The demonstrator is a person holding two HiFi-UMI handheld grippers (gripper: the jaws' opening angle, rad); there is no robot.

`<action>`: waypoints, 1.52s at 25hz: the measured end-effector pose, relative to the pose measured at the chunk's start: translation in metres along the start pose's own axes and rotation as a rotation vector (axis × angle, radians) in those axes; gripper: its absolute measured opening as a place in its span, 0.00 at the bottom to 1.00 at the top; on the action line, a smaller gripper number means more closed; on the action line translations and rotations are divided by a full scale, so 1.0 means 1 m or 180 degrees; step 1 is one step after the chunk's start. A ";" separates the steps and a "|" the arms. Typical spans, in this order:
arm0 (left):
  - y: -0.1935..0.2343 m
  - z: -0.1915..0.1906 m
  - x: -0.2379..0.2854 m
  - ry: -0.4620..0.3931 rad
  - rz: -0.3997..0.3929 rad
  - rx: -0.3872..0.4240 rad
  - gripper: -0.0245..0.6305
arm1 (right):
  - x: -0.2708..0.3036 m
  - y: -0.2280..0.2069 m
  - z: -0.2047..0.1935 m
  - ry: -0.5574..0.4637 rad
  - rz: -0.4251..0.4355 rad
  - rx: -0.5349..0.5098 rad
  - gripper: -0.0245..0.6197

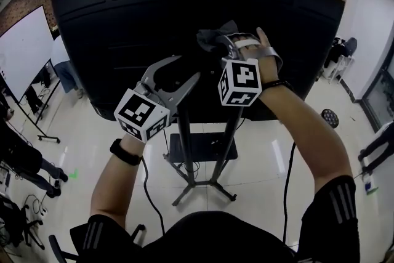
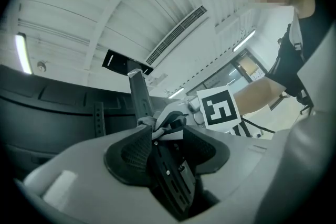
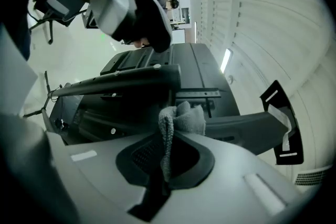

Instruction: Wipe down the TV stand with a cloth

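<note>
While right gripper [image 1: 229,45] pinches grey cloth [image 1: 215,35] against TV back [image 1: 123,21], forearm raised; left gripper [image 1: 188,68] held alongside, wrist cocked, jaws apart, empty.

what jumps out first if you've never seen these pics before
The big black back of a TV fills the top half of the head view, carried on a black stand over a pale shiny floor. At its centre the right gripper pinches a crumpled grey cloth against the panel. The left gripper is lower and to the left, its jaws apart.
</note>
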State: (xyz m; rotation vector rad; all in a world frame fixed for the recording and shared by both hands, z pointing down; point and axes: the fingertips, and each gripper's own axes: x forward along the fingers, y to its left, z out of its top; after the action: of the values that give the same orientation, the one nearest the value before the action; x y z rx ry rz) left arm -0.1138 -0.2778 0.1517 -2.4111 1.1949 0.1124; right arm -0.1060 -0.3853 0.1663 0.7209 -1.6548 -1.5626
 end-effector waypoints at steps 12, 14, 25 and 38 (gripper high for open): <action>-0.019 -0.066 -0.020 0.0200 0.0069 -0.0380 0.35 | 0.011 0.101 -0.007 0.0282 0.0261 -0.0252 0.07; -0.025 -0.076 -0.021 0.0242 0.0057 -0.0432 0.35 | 0.015 0.122 -0.010 0.0310 0.0339 -0.0319 0.07; -0.051 -0.130 -0.034 0.0479 0.0048 -0.0701 0.35 | 0.026 0.208 -0.010 0.0382 0.0671 -0.0281 0.07; -0.069 -0.174 -0.043 0.0700 0.0051 -0.0879 0.35 | 0.030 0.274 -0.008 0.0351 0.0969 -0.0097 0.07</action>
State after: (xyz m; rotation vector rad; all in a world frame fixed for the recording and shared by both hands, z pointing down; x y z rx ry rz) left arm -0.1081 -0.2835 0.3441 -2.7105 1.3739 0.0178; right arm -0.0929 -0.3863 0.4414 0.5022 -1.5730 -1.3064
